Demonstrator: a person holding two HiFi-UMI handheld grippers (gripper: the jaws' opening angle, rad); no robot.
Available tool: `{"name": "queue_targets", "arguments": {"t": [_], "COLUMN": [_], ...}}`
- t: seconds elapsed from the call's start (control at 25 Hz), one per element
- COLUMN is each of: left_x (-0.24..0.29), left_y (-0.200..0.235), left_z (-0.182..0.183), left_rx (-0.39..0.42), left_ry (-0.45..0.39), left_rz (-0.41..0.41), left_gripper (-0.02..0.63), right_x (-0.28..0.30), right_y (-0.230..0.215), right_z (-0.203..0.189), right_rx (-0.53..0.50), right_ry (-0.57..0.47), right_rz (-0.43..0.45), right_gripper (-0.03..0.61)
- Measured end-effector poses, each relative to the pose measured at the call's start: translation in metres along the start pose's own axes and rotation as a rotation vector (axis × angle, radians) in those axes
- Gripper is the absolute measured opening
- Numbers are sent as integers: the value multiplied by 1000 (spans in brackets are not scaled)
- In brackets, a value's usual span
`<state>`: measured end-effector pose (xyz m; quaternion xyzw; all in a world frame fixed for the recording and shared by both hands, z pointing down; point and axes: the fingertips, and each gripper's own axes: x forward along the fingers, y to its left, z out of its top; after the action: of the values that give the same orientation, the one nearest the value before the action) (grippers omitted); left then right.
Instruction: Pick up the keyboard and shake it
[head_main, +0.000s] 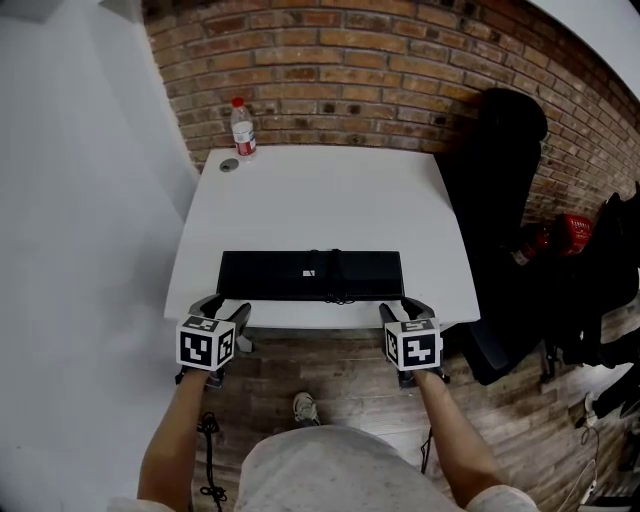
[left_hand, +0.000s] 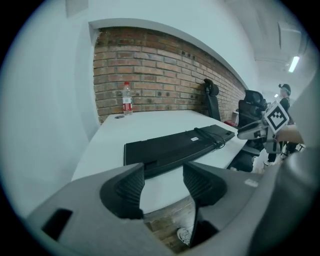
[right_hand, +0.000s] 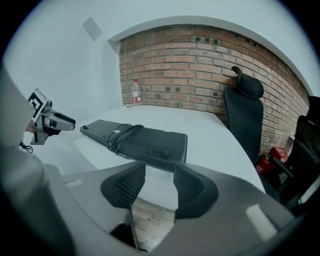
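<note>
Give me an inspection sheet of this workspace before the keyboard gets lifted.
Surface: white table, mostly bare.
Job's things: black keyboard lies flat near the front edge, not gripped.
Clutter: water bottle and a small round item at the far left corner.
Grippers: left gripper and right gripper at the front edge, jaws apart, nothing between them.
Cables: cable wrapped round the keyboard's middle.
Surroundings: brick wall; black chair and red extinguisher to the right.

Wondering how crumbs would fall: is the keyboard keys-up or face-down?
Face-down: the keyboard lies flat on the table, showing a smooth back with a white label, no keys.
</note>
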<state>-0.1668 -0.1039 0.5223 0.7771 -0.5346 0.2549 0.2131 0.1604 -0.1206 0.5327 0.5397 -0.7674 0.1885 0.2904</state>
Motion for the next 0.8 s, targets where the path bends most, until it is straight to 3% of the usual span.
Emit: {"name": "queue_targets", "arguments": {"t": [0.44, 0.8], "left_x": [-41, -69], "left_y": [-61, -99], "left_z": [53, 79], "left_rx": [-3, -58], "left_ry": [-193, -315], "left_rz": [-20, -12], "left_gripper": [121, 34], "right_x": [-52, -89], "right_y": [32, 41], "right_z": [46, 67], "right_rx": [-30, -36], "right_ry": [-179, -284], "right_rz": [99, 147], "right_gripper": [110, 34]}}
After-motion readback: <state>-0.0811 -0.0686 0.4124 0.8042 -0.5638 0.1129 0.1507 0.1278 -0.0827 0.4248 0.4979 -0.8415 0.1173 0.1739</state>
